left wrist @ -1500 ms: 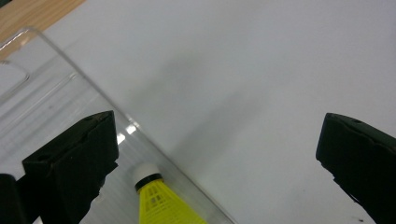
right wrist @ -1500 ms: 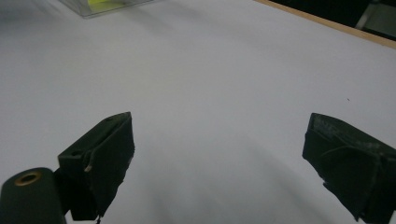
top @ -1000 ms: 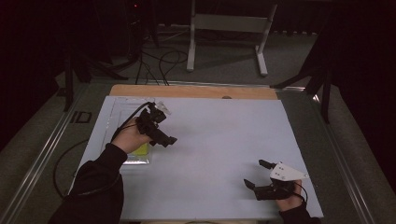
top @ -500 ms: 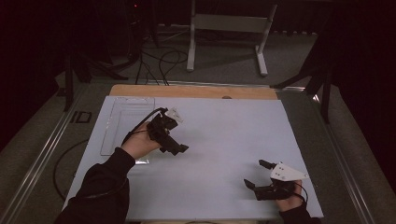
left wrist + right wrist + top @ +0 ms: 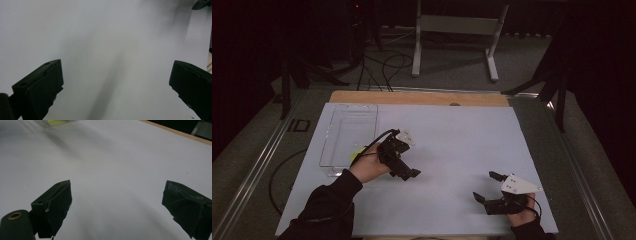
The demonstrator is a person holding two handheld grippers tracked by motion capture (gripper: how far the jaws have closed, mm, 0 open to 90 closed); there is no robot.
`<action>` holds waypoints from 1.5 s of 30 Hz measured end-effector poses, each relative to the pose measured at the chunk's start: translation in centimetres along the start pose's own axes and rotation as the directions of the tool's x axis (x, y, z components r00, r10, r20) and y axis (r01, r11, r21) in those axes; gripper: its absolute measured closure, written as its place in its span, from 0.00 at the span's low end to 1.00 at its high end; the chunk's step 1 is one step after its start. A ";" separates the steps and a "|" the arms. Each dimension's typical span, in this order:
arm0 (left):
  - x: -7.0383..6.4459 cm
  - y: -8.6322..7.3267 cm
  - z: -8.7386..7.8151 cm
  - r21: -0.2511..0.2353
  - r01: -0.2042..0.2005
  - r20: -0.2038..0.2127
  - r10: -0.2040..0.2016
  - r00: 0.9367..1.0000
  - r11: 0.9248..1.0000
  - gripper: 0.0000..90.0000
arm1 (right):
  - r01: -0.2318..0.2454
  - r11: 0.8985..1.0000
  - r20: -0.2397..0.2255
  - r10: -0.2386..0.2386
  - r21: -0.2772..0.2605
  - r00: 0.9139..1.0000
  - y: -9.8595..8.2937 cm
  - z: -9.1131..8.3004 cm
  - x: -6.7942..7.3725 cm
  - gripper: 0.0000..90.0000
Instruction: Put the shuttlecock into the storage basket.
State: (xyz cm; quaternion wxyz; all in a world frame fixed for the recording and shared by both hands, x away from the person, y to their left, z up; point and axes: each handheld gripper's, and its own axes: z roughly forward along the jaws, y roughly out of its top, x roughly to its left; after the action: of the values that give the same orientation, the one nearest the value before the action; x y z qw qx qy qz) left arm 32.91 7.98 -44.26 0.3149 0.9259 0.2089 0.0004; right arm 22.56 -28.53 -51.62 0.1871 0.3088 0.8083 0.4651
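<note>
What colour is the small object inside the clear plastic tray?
Yellow small object; the high view shows it best.

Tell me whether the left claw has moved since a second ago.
Yes. The left claw has shifted rightward, away from the clear tray, toward the table's middle.

On the pale grey-white table (image 5: 452, 135) with its bare wooden far edge, a clear tray (image 5: 349, 130) near the left edge holds something bright yellow (image 5: 358, 151), while both black grippers, left (image 5: 404, 170) and right (image 5: 488, 187), carry light grey plates.
</note>
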 end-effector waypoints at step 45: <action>-3.6 -12.0 -0.2 -0.057 0.101 0.012 -0.100 0.995 0.993 0.00 | 0.004 1.000 -0.005 -0.004 0.009 1.000 0.0 0.1 0.1 0.10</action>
State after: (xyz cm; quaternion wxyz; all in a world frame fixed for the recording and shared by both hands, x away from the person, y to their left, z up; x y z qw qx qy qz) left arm 24.97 15.26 -50.66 0.3419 0.9047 0.2538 -0.0139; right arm 22.56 -28.38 -51.65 0.1845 0.3068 0.8115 0.4618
